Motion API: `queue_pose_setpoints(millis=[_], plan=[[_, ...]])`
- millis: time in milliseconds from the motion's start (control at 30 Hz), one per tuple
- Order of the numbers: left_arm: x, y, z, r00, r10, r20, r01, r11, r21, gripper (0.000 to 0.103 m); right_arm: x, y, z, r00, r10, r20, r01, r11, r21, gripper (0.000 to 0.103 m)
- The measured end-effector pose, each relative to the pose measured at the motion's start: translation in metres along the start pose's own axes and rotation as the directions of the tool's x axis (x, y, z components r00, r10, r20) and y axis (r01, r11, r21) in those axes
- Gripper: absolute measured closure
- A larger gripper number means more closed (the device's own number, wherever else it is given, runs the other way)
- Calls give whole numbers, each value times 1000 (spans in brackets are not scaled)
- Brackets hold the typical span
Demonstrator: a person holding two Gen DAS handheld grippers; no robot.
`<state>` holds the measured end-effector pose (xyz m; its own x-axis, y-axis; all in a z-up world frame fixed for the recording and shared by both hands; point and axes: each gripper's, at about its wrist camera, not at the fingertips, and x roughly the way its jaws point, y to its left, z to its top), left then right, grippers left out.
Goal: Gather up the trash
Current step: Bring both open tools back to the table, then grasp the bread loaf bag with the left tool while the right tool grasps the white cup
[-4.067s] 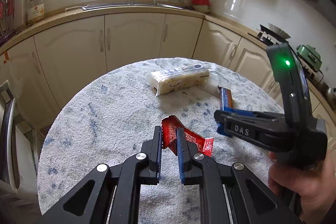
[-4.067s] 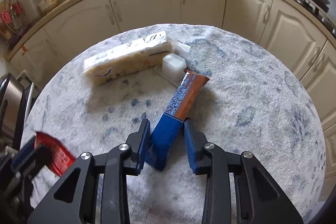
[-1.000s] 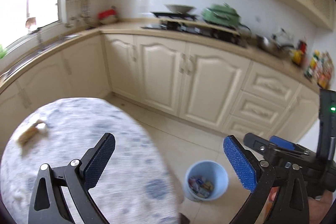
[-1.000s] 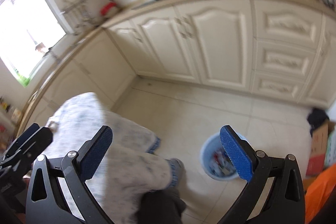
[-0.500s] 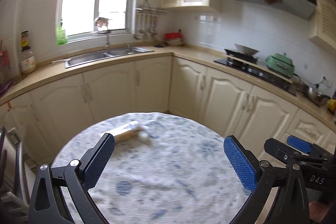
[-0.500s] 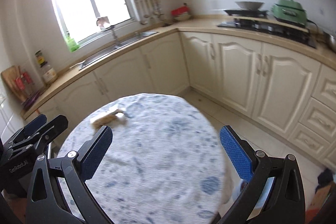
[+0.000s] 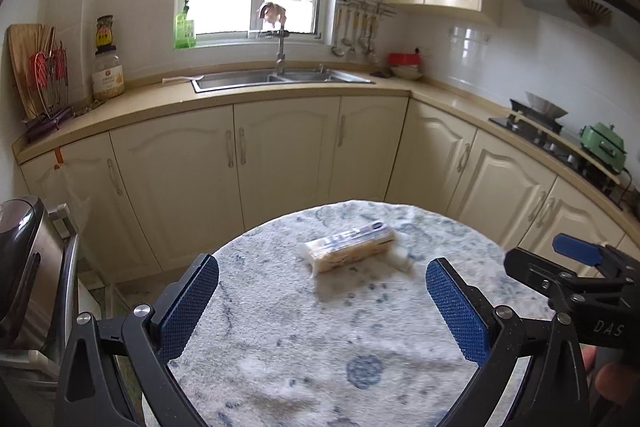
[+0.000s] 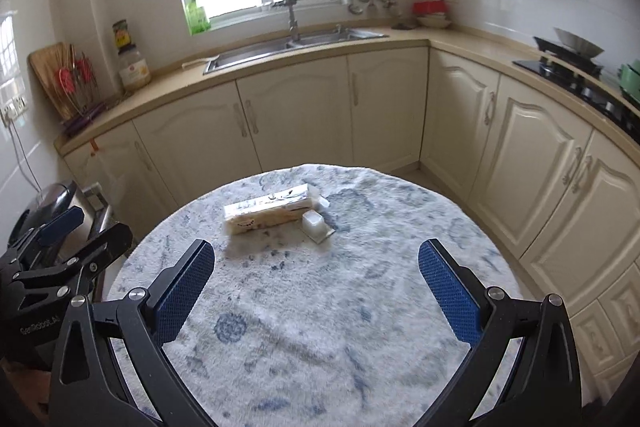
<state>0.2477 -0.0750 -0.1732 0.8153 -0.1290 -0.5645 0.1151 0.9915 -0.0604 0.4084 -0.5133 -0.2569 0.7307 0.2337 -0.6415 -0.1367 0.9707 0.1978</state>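
left gripper (image 7: 322, 301): jaws spread, holding nothing | right gripper (image 8: 318, 281): jaws spread, holding nothing | biscuit packet (image 8: 269, 214) and small white tub (image 8: 313, 221) touching, far side of tabletop (image 8: 328, 307)

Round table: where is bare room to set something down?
The marbled tablecloth is bare from both open tools up to the long cream snack packet. Its right side is bare too. Crowded only around the packet and small white plastic tub.

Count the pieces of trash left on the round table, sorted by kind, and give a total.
Long snack packet: 1
Small white plastic cup: 1
Total: 2
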Motion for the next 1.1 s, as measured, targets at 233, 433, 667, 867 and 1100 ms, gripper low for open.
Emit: queue_pose_setpoints(millis=[233,433,667,867,1100], plan=[[94,0,26,996,10,-84,-6,999,40,1,85,-1,6,994,2,-107,-5,1000,-25,0],[175,-6,33,986,17,-165,4,992,124,1,152,-17,4,980,-14,-201,9,1000,-23,12],[238,-12,40,978,9,-209,37,975,218,1,194,-18,0,970,21,-241,-29,999,-30,25],[280,-16,50,973,-9,-230,77,954,289,1,209,-5,2,971,10,-239,-37,993,-112,64],[321,-20,52,954,-78,-291,167,940,299,10,197,-14,-3,971,34,-236,-56,995,-85,81]])
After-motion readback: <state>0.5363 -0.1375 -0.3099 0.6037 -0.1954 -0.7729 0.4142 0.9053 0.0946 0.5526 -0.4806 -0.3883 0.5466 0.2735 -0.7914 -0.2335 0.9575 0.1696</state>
